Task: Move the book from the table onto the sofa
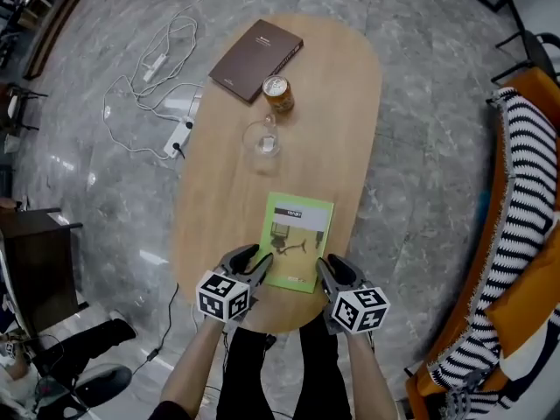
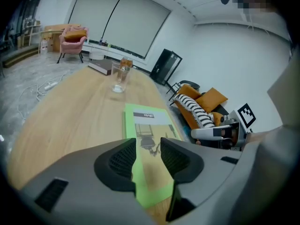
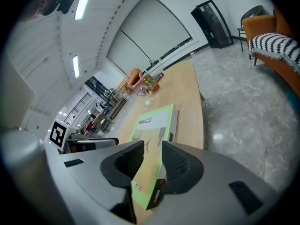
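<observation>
Straddling green book [image 1: 298, 234], left gripper [image 1: 259, 260] and right gripper [image 1: 327, 266] gape, hiding its near corners

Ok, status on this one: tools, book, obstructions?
Left tool open, right tool open, both at near edge of green book. It lies flat on table, not yet on sofa. Glass, can farther up, clear of it.

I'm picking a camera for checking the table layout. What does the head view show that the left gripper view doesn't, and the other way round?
Only the head view: the marker cube on the left gripper and the person's forearms. Only the left gripper view: a pink armchair and the window blinds. Both: the green book, glass, can, brown book and the sofa with its striped throw.
</observation>
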The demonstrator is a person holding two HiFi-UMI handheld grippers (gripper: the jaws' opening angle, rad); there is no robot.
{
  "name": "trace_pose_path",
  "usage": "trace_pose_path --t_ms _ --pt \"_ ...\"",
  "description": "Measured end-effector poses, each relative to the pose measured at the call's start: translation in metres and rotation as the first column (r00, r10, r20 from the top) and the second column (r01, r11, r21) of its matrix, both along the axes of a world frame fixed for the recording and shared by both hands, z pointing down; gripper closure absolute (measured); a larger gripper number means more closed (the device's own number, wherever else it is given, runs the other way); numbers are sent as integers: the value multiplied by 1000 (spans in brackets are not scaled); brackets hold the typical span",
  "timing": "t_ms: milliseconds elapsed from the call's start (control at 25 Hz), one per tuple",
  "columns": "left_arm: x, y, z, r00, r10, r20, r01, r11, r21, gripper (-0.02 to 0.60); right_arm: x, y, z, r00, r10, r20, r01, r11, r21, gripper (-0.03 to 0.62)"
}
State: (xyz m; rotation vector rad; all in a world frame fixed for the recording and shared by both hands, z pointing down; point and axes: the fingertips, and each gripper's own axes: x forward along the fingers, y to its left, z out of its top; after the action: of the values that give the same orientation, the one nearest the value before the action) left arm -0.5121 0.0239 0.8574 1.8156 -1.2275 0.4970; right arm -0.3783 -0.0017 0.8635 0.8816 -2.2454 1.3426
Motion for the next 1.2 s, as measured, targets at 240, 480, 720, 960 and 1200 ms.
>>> trace_pose_path --t_ms 240,480,720,960,1200 --pt "-9 0 34 996 -1 -85 -6 996 -85 426 -5 4 30 1000 9 -10 -10 999 -53 477" --pt "-15 3 53 992 12 -122 -28 991 -132 426 -10 6 47 1000 22 -1 -22 997 -76 476" --pt "-10 3 56 980 10 -200 -39 990 -138 457 -12 5 49 998 52 32 -49 995 -91 476" --pt "-9 6 55 981 5 -193 -36 987 -158 479 -9 4 50 996 78 44 -72 990 -124 488" --pt "-9 5 37 977 0 -212 -32 988 -150 488 -8 4 36 994 94 59 -86 988 -129 491"
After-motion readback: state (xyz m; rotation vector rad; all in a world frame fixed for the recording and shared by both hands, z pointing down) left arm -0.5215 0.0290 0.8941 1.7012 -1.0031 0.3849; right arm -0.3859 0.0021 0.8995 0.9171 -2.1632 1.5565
